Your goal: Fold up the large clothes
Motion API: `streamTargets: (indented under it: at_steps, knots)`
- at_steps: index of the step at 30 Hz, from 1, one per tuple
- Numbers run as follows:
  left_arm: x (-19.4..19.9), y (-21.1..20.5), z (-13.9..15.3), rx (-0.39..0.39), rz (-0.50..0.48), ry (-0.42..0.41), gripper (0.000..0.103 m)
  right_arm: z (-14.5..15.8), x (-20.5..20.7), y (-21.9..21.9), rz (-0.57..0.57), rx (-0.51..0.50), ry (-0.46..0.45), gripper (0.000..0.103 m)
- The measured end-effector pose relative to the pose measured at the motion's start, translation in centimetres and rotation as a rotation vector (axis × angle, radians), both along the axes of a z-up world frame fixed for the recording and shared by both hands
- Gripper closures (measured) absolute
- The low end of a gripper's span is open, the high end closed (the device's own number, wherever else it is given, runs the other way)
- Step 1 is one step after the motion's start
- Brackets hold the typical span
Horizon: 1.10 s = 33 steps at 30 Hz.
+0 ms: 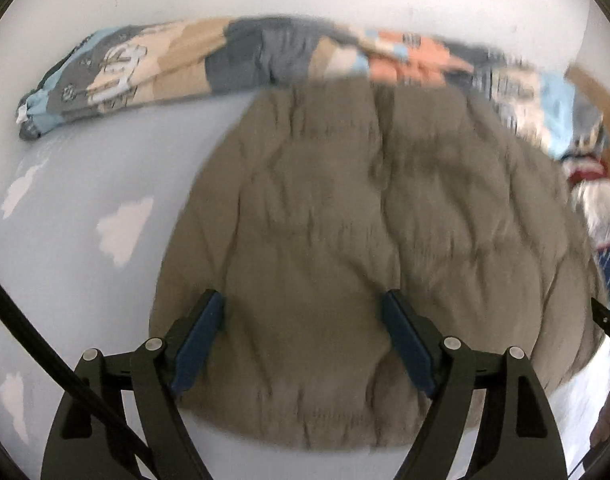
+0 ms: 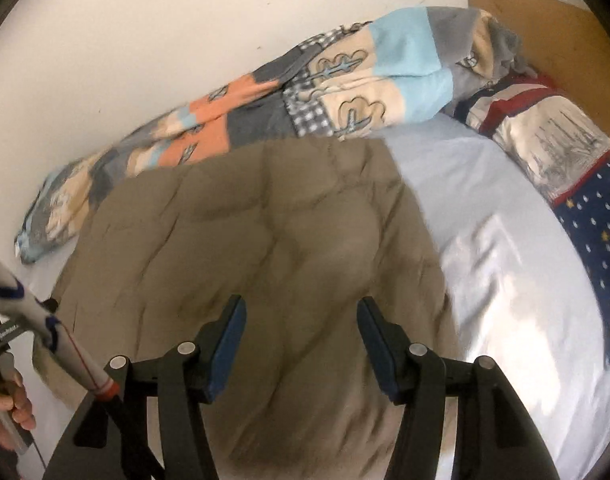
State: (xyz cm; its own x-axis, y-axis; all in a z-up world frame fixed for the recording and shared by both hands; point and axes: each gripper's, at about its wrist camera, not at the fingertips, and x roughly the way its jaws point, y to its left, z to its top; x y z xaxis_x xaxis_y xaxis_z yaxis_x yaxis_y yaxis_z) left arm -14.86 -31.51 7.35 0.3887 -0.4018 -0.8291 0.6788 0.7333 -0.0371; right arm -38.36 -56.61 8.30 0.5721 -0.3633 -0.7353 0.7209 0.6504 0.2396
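Folding looks partly done: jacket (image 1: pixel 345 240) lies flat toward twelve o'clock, left gripper (image 1: pixel 303 340) and right gripper (image 2: pixel 301 344) both open, empty.

We see a patchwork blanket (image 2: pixel 337 92) bunched along the white wall (image 2: pixel 145 40), a pale blue sheet (image 2: pixel 485 220) with white clouds (image 1: pixel 123 228), and a starry navy pillow (image 2: pixel 597 236) beside the headboard (image 2: pixel 553 32).

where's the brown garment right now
The brown garment lies spread on the pale blue sheet, below the patchwork blanket along the wall, filling both wrist views.
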Motion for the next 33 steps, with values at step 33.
streamTargets:
  at_steps: [33]
  knots:
    - [-5.9, 7.0, 0.9, 0.021, 0.097, -0.231, 0.022, 1.7, -5.1, 8.3, -0.038, 0.009, -0.166, 0.057]
